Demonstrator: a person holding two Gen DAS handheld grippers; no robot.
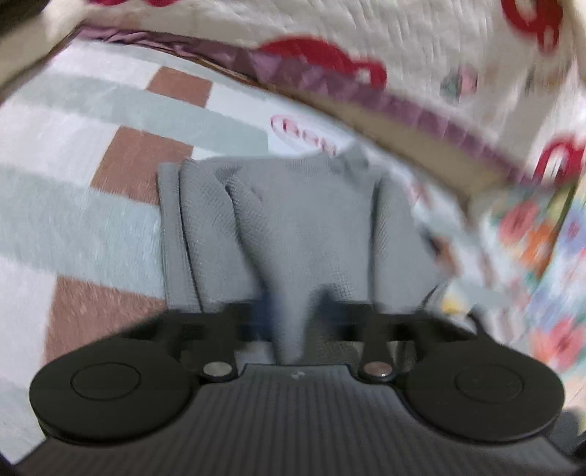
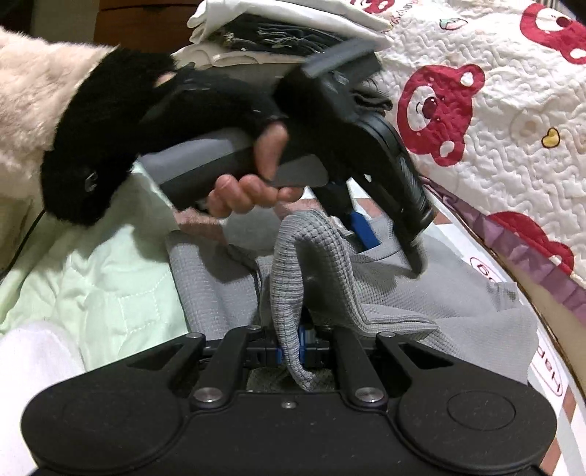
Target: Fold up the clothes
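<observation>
On the left of the bed there's a striped blanket [image 1: 73, 219] in white, pale green and brown blocks, and sitting on it, pretty much dead centre in the left wrist view, is the grey knit garment [image 1: 285, 227], partly folded with a couple of layers stacked along its left edge. The left gripper [image 1: 293, 315] has its jaws pinched together on a bunched-up bit of that grey fabric, which hangs straight down into the camera. Over in the right wrist view you can see a hand [image 2: 249, 183] in a black fuzzy cuff squeezing that same tool from the side, and the right gripper [image 2: 296, 348] is clamped on another fold of the garment, fabric draping over and through the fingers. Further right is a white quilt [image 2: 494, 110] with red bear faces. No boxes or baskets anywhere, just a stack of folded clothes [image 2: 278, 33] at the back.
</observation>
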